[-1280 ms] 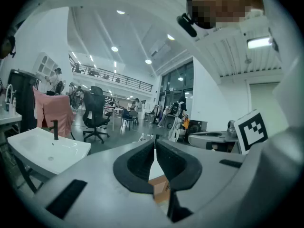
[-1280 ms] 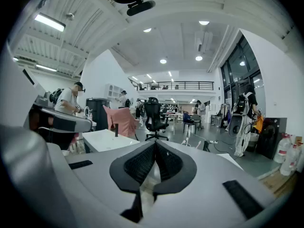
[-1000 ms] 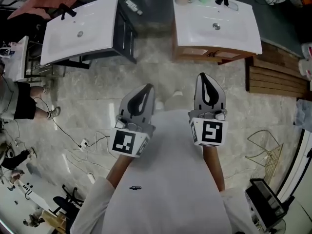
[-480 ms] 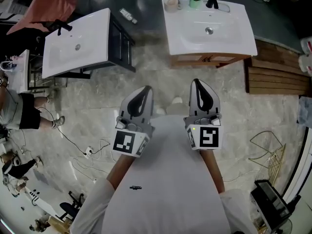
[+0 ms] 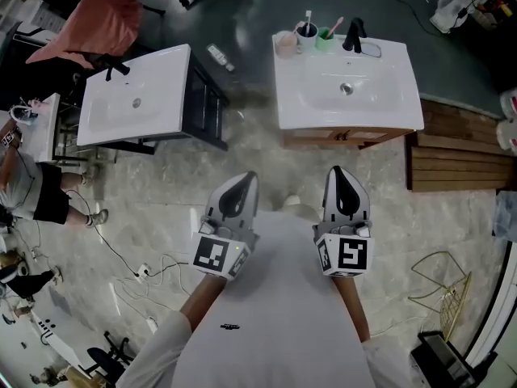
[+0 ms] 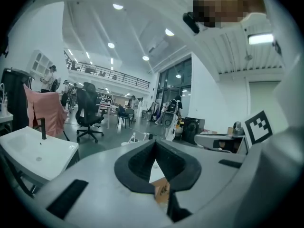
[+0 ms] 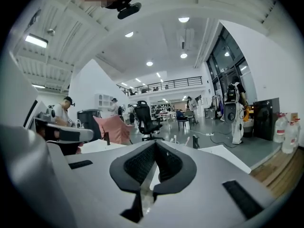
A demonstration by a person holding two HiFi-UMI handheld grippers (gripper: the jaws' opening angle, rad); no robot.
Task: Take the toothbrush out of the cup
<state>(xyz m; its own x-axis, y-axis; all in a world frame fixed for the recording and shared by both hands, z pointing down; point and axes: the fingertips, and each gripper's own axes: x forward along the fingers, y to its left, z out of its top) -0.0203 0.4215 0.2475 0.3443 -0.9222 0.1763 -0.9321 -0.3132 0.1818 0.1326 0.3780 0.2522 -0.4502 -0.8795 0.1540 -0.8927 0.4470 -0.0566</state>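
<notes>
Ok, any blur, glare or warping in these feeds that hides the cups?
Head view: evenly lit, edges bowed, the three cups small but distinct on the sink. Left gripper view: heavy fisheye, dark corners, left gripper fills the lower frame. Right gripper view: same warping, bright ceiling lamps above the right gripper.

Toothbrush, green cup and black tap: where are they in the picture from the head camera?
white toothbrush [image 5: 308,16], head view, on its upright handle.
green cup [image 5: 325,40], head view, on its side wall.
black tap [image 5: 352,34], head view, on its upright body.
</notes>
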